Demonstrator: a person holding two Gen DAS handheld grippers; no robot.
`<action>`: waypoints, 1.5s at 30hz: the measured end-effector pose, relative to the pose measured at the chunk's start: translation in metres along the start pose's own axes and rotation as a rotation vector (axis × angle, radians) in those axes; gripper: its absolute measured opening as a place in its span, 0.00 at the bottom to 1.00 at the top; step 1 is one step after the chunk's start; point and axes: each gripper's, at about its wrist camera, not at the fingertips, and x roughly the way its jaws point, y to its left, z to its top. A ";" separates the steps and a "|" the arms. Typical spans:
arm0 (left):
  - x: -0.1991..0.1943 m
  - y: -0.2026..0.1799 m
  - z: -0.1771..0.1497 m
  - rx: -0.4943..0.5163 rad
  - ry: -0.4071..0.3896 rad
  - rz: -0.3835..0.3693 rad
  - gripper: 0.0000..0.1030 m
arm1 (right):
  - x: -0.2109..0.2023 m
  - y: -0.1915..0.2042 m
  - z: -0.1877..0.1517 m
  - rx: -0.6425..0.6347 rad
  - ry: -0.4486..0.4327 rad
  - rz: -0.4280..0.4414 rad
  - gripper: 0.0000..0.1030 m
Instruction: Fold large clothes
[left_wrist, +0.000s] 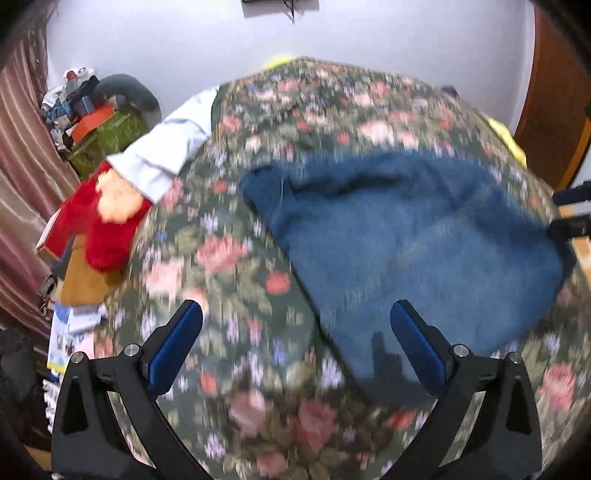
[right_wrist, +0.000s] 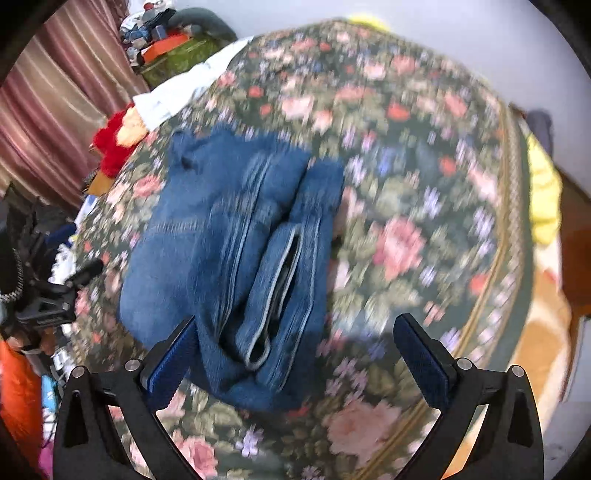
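1. Between the spread fingers of the left claw (left_wrist: 295, 347) lies flat floral bedspread (left_wrist: 236, 280), with nothing standing up from it.
2. Ahead and to the right of the left claw, the folded jeans (left_wrist: 413, 236) form a low blue mound; its near edge reaches the right finger.
3. Ahead-left of that claw, a red plush toy (left_wrist: 99, 221) and a pale blue garment (left_wrist: 166, 147) crowd the bed's edge.
4. Under the right claw (right_wrist: 295, 350), the jeans' (right_wrist: 236, 236) near end touches the left finger, while open bedspread (right_wrist: 406, 206) stretches ahead and to the right.
5. A yellow cloth (right_wrist: 543, 199) lines the far right edge.
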 end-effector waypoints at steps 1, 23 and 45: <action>0.003 0.000 0.009 -0.002 -0.008 -0.003 1.00 | -0.002 0.002 0.008 -0.005 -0.011 0.007 1.00; 0.103 0.025 0.097 -0.108 0.074 -0.012 1.00 | 0.104 -0.040 0.097 0.153 0.200 0.187 1.00; 0.122 0.020 -0.006 -0.452 0.265 -0.433 1.00 | 0.123 -0.013 0.053 0.149 0.294 0.303 1.00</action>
